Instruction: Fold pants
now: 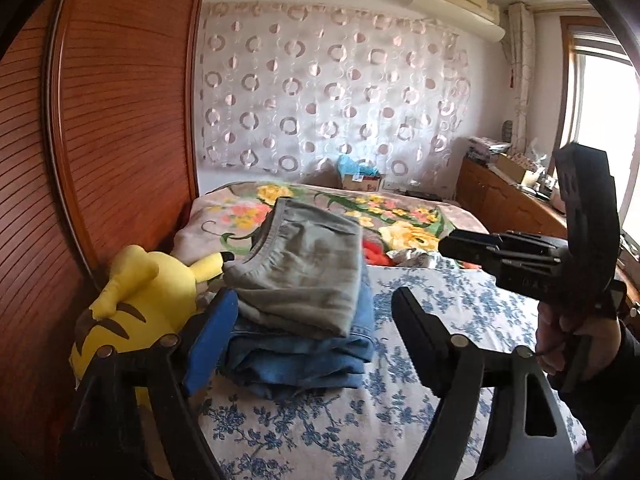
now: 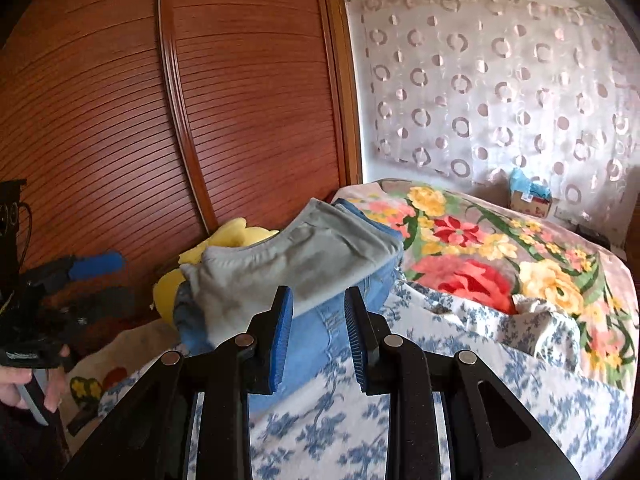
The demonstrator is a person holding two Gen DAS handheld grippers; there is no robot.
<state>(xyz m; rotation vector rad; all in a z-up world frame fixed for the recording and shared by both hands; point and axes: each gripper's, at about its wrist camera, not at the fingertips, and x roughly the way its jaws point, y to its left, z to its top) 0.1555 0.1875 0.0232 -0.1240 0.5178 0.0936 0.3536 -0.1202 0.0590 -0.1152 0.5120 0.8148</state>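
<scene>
lying beyond both jaws: folded pants (image 1: 304, 268)

Two folded pants in my stack: one grey pair (image 1: 304, 268) on top, one blue denim pair (image 1: 300, 356) under it. One yellow plush toy (image 1: 136, 304) beside them. Two bed covers: one blue-flowered sheet (image 1: 440, 320), one bright floral blanket (image 1: 404, 216). One cardboard box (image 1: 360, 180) at the far end. Two grippers: my left (image 1: 316, 304), my right (image 2: 319, 320).
</scene>
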